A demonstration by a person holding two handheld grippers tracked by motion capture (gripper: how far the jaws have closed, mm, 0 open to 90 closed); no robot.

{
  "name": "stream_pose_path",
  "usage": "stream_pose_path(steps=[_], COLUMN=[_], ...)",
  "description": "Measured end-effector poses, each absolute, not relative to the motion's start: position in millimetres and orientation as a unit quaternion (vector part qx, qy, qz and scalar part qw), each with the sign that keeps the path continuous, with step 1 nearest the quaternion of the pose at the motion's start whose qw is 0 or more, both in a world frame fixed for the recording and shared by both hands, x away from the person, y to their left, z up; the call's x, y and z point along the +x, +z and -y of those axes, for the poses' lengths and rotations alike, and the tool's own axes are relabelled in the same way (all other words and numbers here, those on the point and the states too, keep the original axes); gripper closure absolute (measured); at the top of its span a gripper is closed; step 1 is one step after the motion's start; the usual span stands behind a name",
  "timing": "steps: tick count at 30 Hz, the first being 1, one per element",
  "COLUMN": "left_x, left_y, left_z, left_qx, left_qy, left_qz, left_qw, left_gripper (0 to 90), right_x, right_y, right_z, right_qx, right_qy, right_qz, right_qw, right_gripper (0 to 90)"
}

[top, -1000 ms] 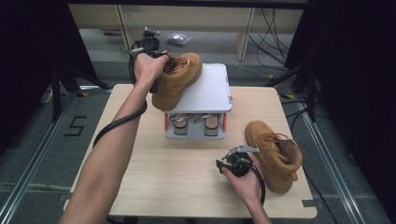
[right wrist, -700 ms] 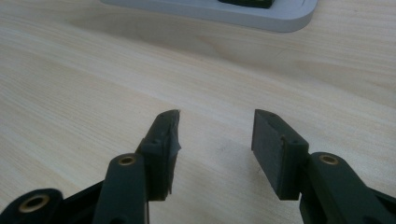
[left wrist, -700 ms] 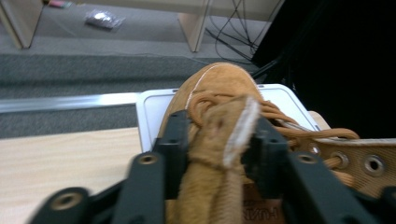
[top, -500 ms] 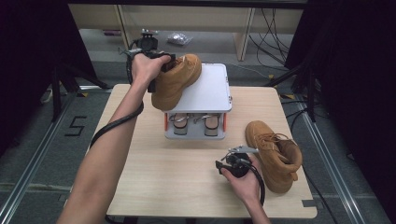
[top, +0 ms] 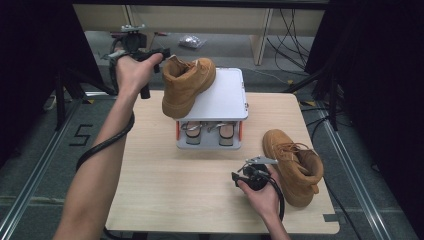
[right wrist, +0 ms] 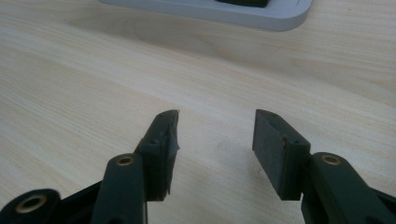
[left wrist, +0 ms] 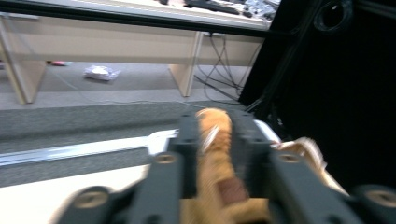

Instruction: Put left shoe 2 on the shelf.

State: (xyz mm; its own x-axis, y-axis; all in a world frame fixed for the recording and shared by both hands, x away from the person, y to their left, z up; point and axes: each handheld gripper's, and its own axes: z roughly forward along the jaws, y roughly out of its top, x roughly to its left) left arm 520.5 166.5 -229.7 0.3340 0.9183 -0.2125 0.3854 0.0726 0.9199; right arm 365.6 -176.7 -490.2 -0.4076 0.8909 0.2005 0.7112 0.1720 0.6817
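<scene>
A tan boot (top: 187,85) rests tilted on the white top of a small shoe rack (top: 225,95), its heel overhanging the rack's left edge. My left gripper (top: 162,52) reaches it from the far left. In the left gripper view the jaws (left wrist: 212,123) have just been closing, and they pinch the boot's back collar (left wrist: 215,140) between them. The matching boot (top: 295,165) stands on the table at the right. Just left of that boot, my right gripper (top: 247,170) hovers low over the wood, open (right wrist: 217,126) with nothing between its pads.
The rack's lower shelf holds a pair of sandals (top: 207,132). The rack's base (right wrist: 210,9) lies ahead of the right gripper. The wooden table (top: 165,200) ends close behind the rack. A cable loops from the left gripper along the forearm. A desk and cables lie beyond on the floor.
The left hand has drawn back to the left and slightly up, off the boot's heel, so the gripper now meets only the collar. The boot and the right hand have stayed put.
</scene>
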Motion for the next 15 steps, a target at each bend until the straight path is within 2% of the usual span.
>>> stream_pose_path(steps=[3,9,15], left_x=[511,496,486], left_y=[-242,-288,-328], left_z=[-183,-200,-198], left_qx=[0.636,0.661,0.676], left_qy=[0.254,0.25,0.246], left_qz=[-0.522,-0.531,-0.531], left_qw=[0.509,0.468,0.447], left_gripper=[88.9,89.6,89.6], right_x=[366,366,365], right_y=[-490,-490,-489], right_z=[178,178,175], right_qx=[0.532,0.534,0.539], right_qy=[0.359,0.351,0.352], right_qz=[-0.757,-0.759,-0.756], right_qw=[0.123,0.123,0.119], right_gripper=[50.7,50.8,50.8])
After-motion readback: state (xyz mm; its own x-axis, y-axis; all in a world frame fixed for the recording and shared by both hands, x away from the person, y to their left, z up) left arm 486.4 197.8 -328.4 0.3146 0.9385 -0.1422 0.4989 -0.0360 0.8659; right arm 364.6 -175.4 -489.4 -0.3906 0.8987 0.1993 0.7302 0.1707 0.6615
